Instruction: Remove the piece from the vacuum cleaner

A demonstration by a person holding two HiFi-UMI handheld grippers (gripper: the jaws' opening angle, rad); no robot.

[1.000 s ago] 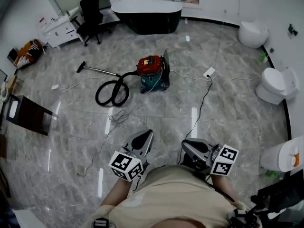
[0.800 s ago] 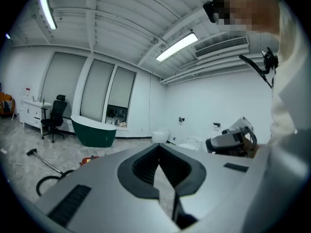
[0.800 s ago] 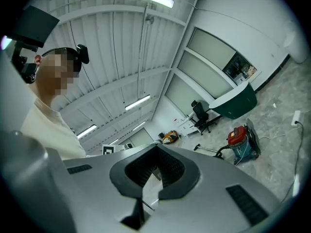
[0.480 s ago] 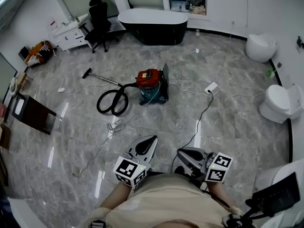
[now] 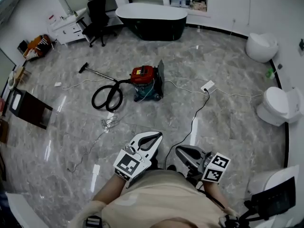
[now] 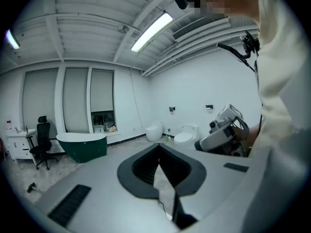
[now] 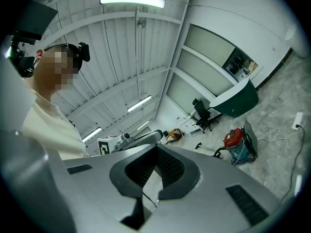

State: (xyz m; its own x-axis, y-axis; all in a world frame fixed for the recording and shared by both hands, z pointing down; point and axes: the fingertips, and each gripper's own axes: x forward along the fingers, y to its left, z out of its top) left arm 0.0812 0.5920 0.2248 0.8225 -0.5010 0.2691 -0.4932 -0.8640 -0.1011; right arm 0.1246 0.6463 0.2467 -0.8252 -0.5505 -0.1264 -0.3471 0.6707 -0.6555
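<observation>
While its hose (image 5: 105, 98) coils (black), the vacuum cleaner (image 5: 146, 82) stands red-topped.

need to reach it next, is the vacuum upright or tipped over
Upright: the vacuum stands on the floor with its red top above its teal body.

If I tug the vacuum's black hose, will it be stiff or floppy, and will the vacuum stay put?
The hose lies in a loose loop, so it is probably floppy and will uncoil before pulling tight. The vacuum looks squat, so unlikely to tip, but it may slide on the glossy floor.
</observation>
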